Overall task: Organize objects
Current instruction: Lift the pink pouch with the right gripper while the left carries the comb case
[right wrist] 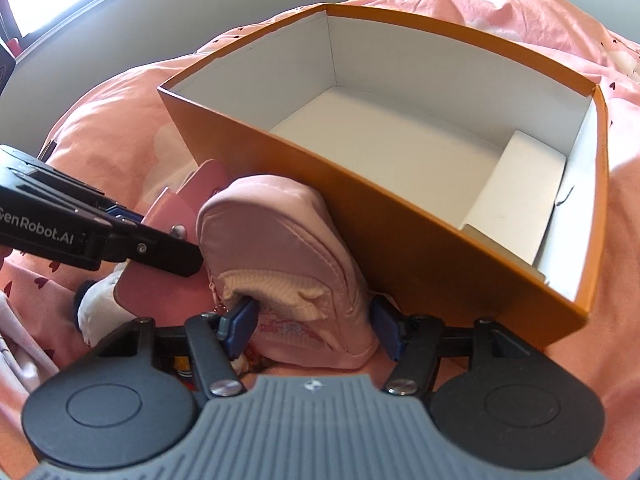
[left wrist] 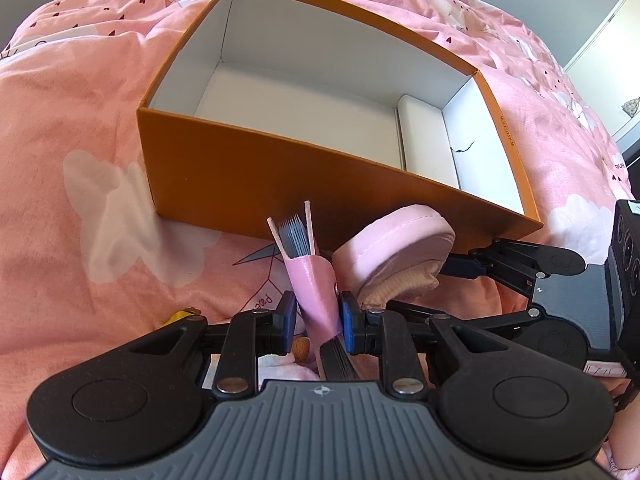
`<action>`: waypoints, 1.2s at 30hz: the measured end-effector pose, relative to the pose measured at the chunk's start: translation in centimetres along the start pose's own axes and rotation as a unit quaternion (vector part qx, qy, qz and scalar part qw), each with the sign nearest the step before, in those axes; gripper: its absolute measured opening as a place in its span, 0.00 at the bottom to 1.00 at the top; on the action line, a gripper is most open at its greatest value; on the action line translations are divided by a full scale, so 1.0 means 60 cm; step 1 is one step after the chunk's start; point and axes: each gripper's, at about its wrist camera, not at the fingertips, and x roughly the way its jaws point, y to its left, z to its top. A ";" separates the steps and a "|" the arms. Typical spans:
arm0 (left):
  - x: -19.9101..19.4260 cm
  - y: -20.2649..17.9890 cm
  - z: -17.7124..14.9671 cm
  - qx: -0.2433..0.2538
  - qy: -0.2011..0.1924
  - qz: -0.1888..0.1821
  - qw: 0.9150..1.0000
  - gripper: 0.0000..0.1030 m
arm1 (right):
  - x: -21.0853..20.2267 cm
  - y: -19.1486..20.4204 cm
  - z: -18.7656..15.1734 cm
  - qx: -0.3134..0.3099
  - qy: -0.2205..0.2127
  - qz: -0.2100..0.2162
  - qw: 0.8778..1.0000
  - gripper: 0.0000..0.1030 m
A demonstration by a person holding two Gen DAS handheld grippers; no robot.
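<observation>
Pinching a pink booklet (left wrist: 314, 296), the left gripper (left wrist: 318, 316) holds it upright just before the orange box (left wrist: 280, 172). The right gripper (right wrist: 310, 326) stands released, jaws straddling a pink pouch (right wrist: 280, 248) leaning against the box. "GenRobot.AI" marks the left gripper's side.

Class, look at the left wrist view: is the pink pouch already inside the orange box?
No. The pouch lies on the bedcover outside the box, against its near wall.
</observation>
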 end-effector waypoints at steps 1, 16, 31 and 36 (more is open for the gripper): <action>0.000 0.002 -0.001 -0.002 0.000 0.000 1.000 0.25 | 0.001 0.004 -0.001 -0.006 -0.003 -0.004 1.000 0.59; -0.050 0.013 -0.013 0.002 -0.042 -0.021 0.999 0.24 | -0.099 0.070 0.007 -0.024 -0.050 -0.082 0.995 0.13; -0.146 -0.015 0.013 0.026 -0.122 -0.081 0.989 0.24 | -0.247 0.085 0.036 0.035 -0.137 -0.079 0.987 0.12; -0.153 -0.022 0.055 0.028 -0.145 -0.095 0.985 0.24 | -0.264 0.077 0.060 0.047 -0.168 -0.087 0.981 0.12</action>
